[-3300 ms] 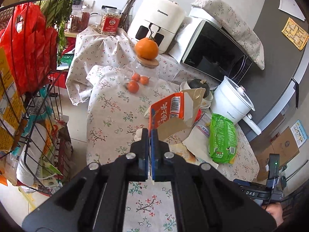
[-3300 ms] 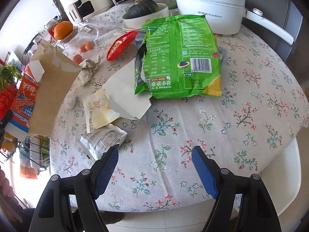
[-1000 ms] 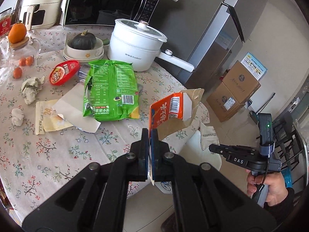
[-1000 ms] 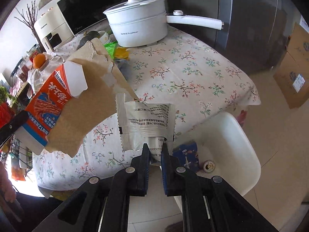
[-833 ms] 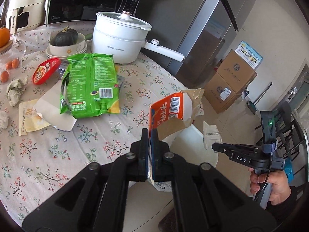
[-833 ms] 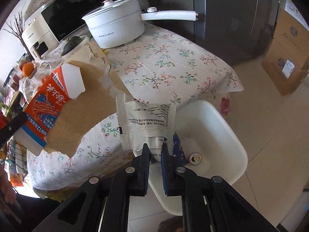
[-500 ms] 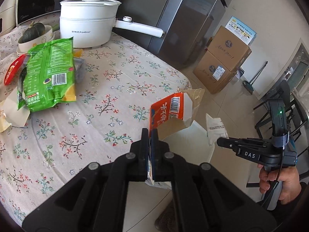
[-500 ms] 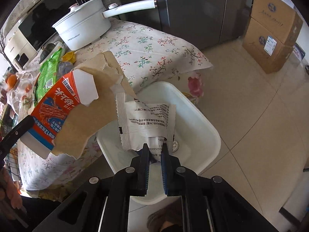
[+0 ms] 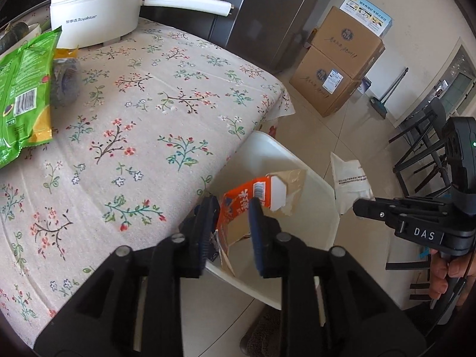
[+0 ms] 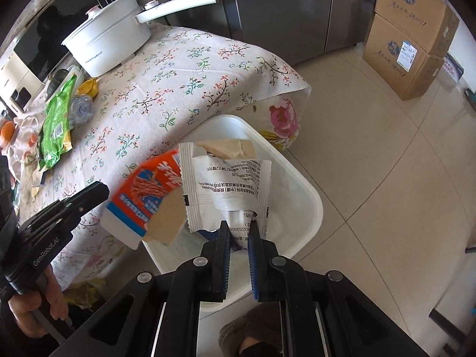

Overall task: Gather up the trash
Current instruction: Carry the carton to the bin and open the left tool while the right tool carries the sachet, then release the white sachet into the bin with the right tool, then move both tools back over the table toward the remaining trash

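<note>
A white plastic bin (image 9: 300, 178) stands on the floor by the table edge; it also shows in the right wrist view (image 10: 309, 193). My left gripper (image 9: 232, 217) is open above the bin, and the torn orange carton (image 9: 247, 199) sits loose between its fingers, dropping toward the bin. The carton (image 10: 148, 190) also shows in the right wrist view, apart from the left gripper. My right gripper (image 10: 239, 232) is shut on a white snack wrapper (image 10: 229, 187) and holds it over the bin. The wrapper (image 9: 351, 178) shows beside the bin in the left view.
The floral-cloth table (image 9: 134, 104) carries a green snack bag (image 9: 20, 89), a white electric pot (image 9: 95, 9) and other litter (image 10: 86, 86). Cardboard boxes (image 9: 339, 65) stand on the tiled floor by the fridge (image 10: 282, 9). Black chair legs (image 9: 422, 154) stand at right.
Both grippers swung from the table to over the bin. My left gripper has opened and let go of the orange carton, which drops. The right gripper still holds the wrapper.
</note>
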Motion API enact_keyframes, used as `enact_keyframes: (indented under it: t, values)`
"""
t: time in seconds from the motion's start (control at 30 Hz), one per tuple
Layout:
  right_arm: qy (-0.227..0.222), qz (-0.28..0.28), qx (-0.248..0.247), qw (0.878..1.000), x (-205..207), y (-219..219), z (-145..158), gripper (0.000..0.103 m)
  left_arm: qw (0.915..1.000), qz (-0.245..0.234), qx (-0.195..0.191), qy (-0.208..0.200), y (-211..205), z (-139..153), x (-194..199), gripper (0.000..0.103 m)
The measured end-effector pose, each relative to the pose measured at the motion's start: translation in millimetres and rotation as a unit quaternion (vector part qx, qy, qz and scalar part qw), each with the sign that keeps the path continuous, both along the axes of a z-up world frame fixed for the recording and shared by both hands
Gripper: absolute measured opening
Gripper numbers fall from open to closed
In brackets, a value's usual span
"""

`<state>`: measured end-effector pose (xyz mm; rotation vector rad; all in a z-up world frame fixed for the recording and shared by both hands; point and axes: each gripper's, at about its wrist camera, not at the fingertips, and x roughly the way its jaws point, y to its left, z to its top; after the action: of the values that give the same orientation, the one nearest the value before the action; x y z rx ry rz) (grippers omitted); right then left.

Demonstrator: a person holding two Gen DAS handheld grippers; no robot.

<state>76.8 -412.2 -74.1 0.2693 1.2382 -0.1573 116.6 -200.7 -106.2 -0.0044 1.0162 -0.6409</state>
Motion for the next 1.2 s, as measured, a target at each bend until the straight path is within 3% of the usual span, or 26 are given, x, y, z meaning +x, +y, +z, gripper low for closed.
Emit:
enact_keyframes:
  t: [0.07,0.37,0.47,0.53,0.63,0.67,1.2]
  values:
    - [0.002,0.003,-0.001,1.0,2,1,-1,0.012,0.9995,0.005,0.02,-0.022,2,5,-3,0.064]
    - [0.028,0.021,-0.008,0.999,9,14,-13,0.012,0.9968,0.032,0.057,-0.046,31,20,0,0.081]
    - [0.042,0.028,-0.007,0.999,11,19,-19,0.014,0.9956,0.035,0.069,-0.053,36,23,1,0.083]
    - [0.051,0.028,-0.002,0.998,12,21,-23,0.023,0.9946,0.036,0.078,-0.058,40,25,0,0.083]
    - [0.054,0.013,0.009,0.998,13,20,-23,0.059,0.9935,0.037,0.088,-0.062,46,27,-1,0.084]
    - [0.049,0.011,0.011,0.999,14,20,-22,0.063,0.9933,0.038,0.089,-0.063,49,28,-1,0.084]
    - [0.019,0.027,0.005,0.999,35,49,2,0.072,0.9888,0.102,0.093,-0.057,111,40,12,0.087]
